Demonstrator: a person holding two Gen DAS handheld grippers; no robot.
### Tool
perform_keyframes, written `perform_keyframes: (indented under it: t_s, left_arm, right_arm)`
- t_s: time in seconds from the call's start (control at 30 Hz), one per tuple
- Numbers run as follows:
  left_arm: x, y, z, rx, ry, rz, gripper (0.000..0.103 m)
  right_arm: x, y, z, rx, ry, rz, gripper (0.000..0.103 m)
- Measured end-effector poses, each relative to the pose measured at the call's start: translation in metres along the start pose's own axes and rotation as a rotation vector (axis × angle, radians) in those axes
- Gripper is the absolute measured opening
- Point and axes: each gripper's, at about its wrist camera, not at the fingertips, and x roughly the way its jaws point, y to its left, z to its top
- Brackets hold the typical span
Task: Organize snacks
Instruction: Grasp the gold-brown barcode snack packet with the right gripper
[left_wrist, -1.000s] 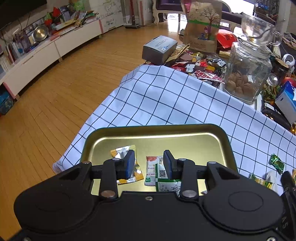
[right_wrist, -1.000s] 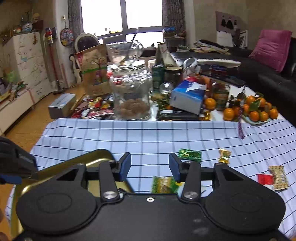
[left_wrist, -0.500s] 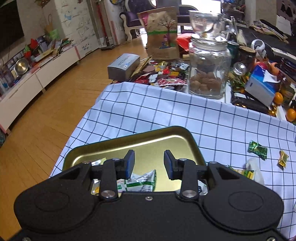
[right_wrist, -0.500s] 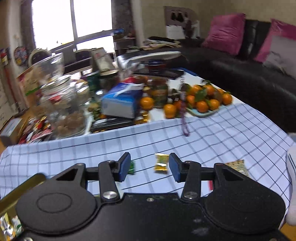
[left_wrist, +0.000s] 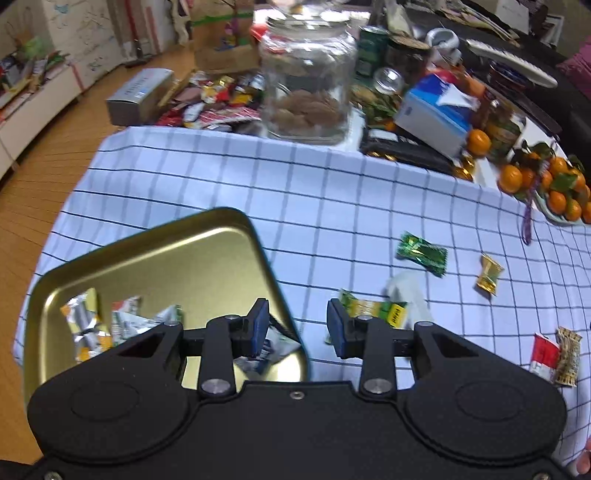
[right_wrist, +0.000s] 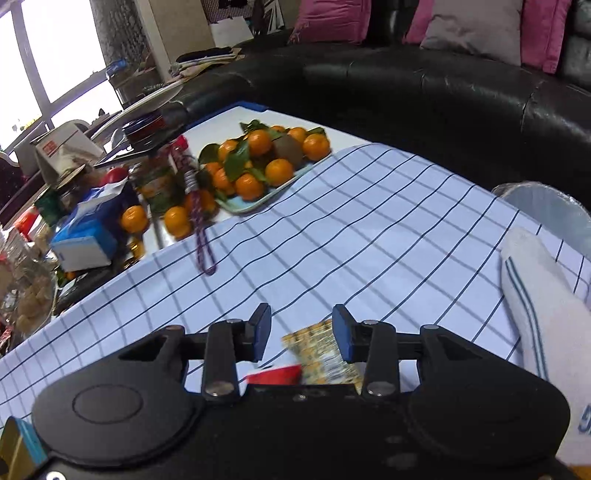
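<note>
The tabletop (left_wrist: 332, 192) is covered with a soft white cloth with thin dark grid lines, and behind it the right wrist view alone shows a black leather sofa (right_wrist: 424, 96) with pink cushions. The gold metal tray (left_wrist: 177, 258), rectangular with rounded corners and a raised shiny rim, lies on the cloth at the near left; only the left wrist view shows it whole. Inside it lie some crinkled foil snack packets (left_wrist: 122, 325), orange, white and green; their print is too blurred to read. A big clear glass jar (left_wrist: 306, 99) with brown round pieces stands at the far edge, beside a blue and white tissue box (left_wrist: 436, 118) and a plate of oranges with leaves (right_wrist: 258, 166). The left tongs (left_wrist: 297, 330) are wide open and hold nothing; they hang over the right rim of the tray. Just beyond them lies a green and yellow packet (left_wrist: 373, 310) with writing that cannot be read, and farther right a green wrapped candy (left_wrist: 422, 253) and a small gold candy (left_wrist: 488, 274), both twisted at the ends. The right tongs (right_wrist: 301, 338) are also wide open and empty, above a patterned yellow packet (right_wrist: 321, 350) and a red packet (right_wrist: 275, 373) that lie side by side on the cloth.
</note>
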Motion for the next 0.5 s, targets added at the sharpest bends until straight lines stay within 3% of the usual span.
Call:
perform_keyframes:
  t_s: [0.23,0.5]
  left_arm:
    - [0.027,-0.024,-0.002,0.026,0.071,0.006,0.045]
    - [0.056,-0.025,0.008,-0.116,0.115,-0.002,0.046]
  right_arm:
    - [0.022,-0.022,-0.009,-0.018,0.019,-0.013,0.04]
    - [0.03,-0.026,-0.017,0.019,0.035,0.021,0.04]
